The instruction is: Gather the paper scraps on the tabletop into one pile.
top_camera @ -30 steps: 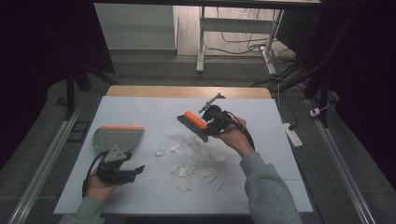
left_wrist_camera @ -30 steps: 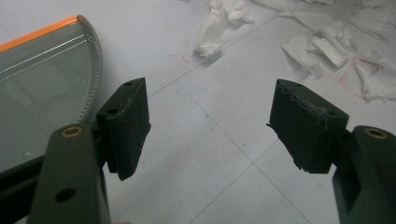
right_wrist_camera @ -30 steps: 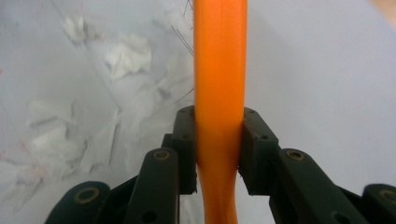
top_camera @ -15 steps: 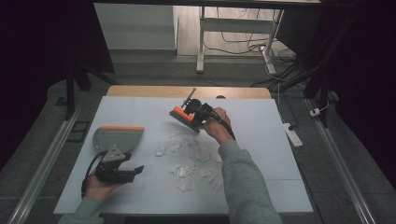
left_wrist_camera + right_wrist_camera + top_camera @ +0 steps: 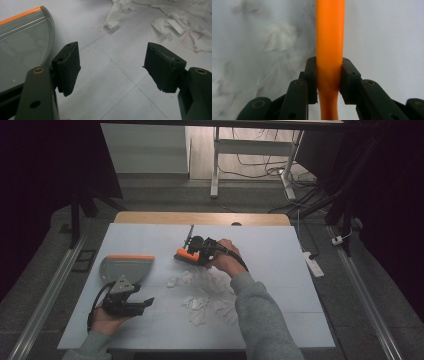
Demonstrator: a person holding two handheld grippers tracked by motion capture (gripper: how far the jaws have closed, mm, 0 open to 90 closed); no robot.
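While my right tool [image 5: 329, 80] clamps the orange brush [image 5: 186, 255] handle above the paper scraps [image 5: 207, 292], my left tool [image 5: 112, 67] rests empty, jaws apart, beside the dustpan [image 5: 125, 267].

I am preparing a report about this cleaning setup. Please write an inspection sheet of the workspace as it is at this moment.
Surface: pale table top, wooden strip along the far edge.
Job's things: orange brush at the far side of the scraps; grey dustpan with orange edge lies at left.
Clutter: torn white paper scraps scattered mid-table.
Grippers: right gripper shut on the brush handle; left gripper open, holding nothing, beside the dustpan.
Cables: black cable loops from the left gripper; more cables on the floor beyond.
Surroundings: dark room, metal rails on both sides.
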